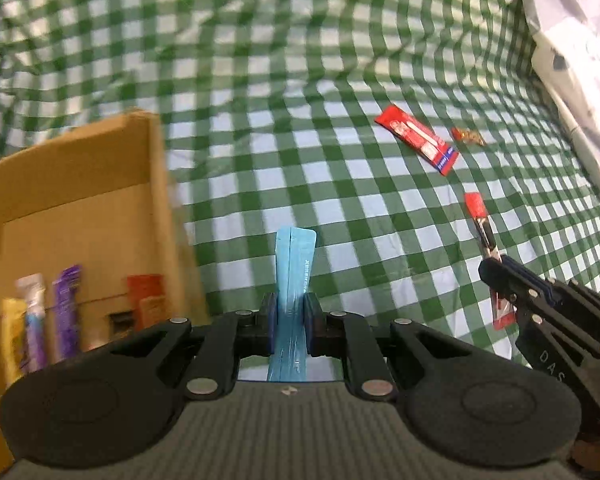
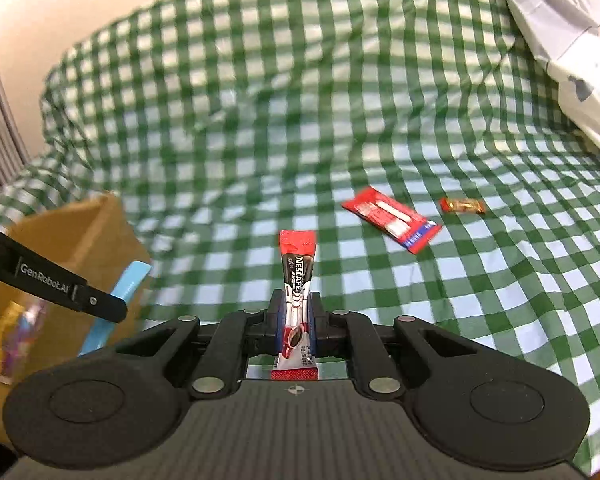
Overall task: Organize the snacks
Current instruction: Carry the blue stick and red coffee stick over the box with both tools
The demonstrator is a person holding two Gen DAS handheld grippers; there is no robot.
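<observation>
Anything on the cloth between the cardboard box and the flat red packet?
Nothing: between cardboard box and flat red packet the left wrist view shows only bare checked cloth.

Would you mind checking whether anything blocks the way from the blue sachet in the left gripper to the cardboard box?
Nothing visible does. The left gripper is shut on the blue sachet, and the cardboard box stands just to its left with its top open. Only bare checked cloth lies between them.
</observation>
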